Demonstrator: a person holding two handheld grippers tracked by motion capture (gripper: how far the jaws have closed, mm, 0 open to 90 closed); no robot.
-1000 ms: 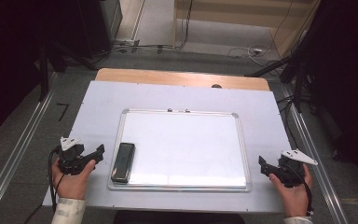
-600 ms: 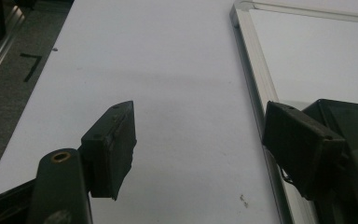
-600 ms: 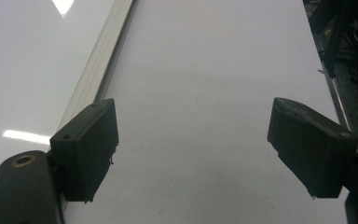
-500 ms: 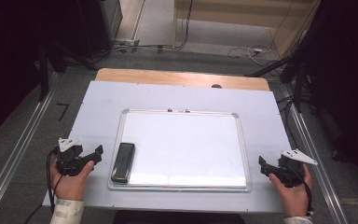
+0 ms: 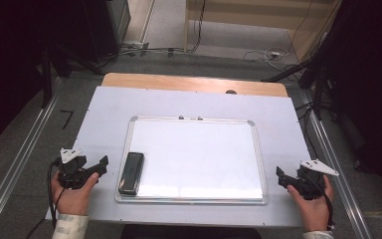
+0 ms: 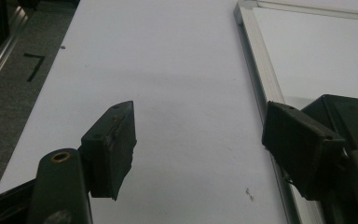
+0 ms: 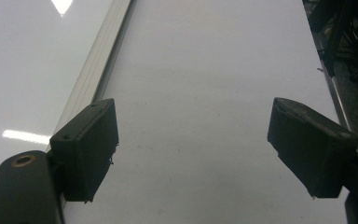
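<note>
A: Left gripper [image 5: 95,168] rests in a hand on the white table cover [image 5: 104,107], near the front left corner. Its two black jaws stand apart with nothing between them.

B: What lies nearest to it?

A: A black eraser [image 5: 132,173], a slim dark block. It lies just to the gripper's right, on the whiteboard [image 5: 199,154], close against the board's left frame. Gripper and eraser are near but not touching. In the left gripper view the eraser [image 6: 349,114] shows behind the right-hand jaw.

B: Which way does the eraser's long side run?

A: Front to back, roughly parallel with the board's left edge, so its narrow width faces the gripper's side.

B: And the other hand?

A: Right gripper [image 5: 281,177] rests at the board's far right, on the cover just outside the frame. Its jaws are apart too, and empty. It is well apart from the eraser, so the left gripper is much the nearer.

B: Does anything sit on the board besides the eraser?

A: Its white surface looks clean. Two small dark items [image 5: 190,118] sit on the back frame, too small to identify.
</note>
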